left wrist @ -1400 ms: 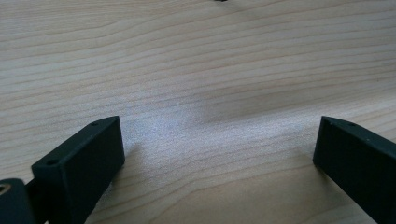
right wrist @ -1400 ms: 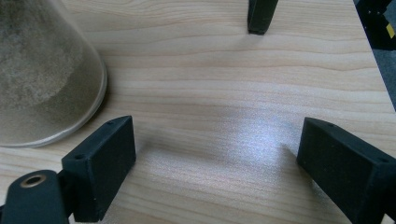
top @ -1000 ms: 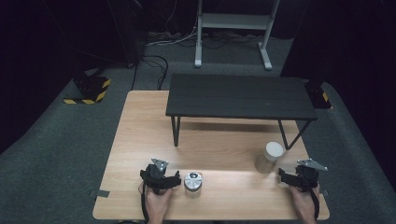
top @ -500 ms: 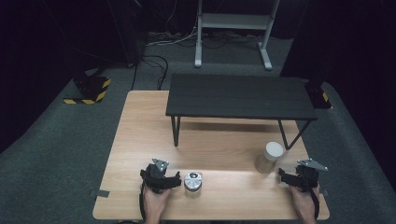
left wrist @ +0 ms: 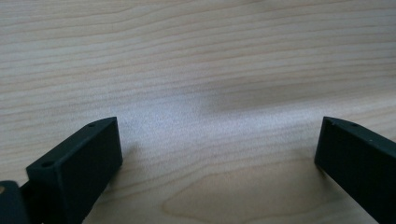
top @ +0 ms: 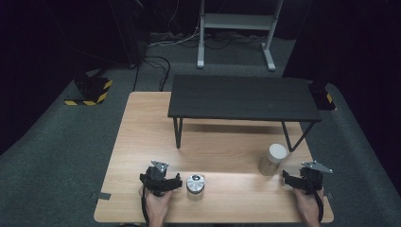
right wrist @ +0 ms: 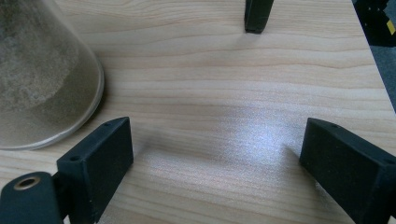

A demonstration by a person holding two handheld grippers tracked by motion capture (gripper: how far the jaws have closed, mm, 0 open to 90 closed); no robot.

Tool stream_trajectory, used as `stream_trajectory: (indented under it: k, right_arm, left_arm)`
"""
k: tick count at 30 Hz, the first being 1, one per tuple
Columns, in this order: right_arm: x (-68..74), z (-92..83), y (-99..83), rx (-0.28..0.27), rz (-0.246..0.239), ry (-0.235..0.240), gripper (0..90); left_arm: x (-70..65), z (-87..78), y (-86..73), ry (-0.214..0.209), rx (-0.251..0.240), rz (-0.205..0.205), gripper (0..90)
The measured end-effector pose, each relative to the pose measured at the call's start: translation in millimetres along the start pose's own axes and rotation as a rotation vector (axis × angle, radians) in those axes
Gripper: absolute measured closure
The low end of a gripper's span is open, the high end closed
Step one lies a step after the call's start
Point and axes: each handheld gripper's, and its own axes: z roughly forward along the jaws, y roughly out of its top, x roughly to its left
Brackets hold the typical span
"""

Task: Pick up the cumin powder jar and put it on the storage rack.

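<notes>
I see both claws resting low on the tabletop [top: 142, 142]: left claw [top: 176, 183] wide, empty, beside the tin [top: 195, 183]; right claw [top: 286, 177] wide, empty, near the jar [top: 273, 160].

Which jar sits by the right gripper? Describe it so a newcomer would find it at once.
Start at the light wooden table and go to the right front leg of the black metal shelf standing on it. Just in front stands the tall clear jar of sandy powder with a cream lid, left of the right gripper; the short silver round tin is lower and shiny.
</notes>
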Motion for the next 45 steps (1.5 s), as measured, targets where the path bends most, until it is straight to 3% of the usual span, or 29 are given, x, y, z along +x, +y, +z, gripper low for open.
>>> stream_trajectory:
  k: [10,23,38,45]
  right_arm:
    - [0.0,0.0,0.0,0.0,0.0,0.0,8.9]
    - [-0.6,-0.1,-0.4,-0.002,0.001,0.001,9.2]
    - [-0.6,-0.2,-0.5,-0.003,0.002,0.001,9.3]
    - [0.2,-0.1,-0.2,-0.001,0.0,-0.003,9.3]
  left_arm:
    - [2.9,-22.2,-20.5,-0.022,-0.032,0.029,0.7]
    - [2.2,-40.2,-38.3,-0.062,-0.014,0.062,0.5]
    - [-8.3,-49.2,-46.7,-0.209,-0.026,0.181,0.5]
    - [-14.8,-50.1,-48.0,-0.26,-0.045,0.21,0.5]
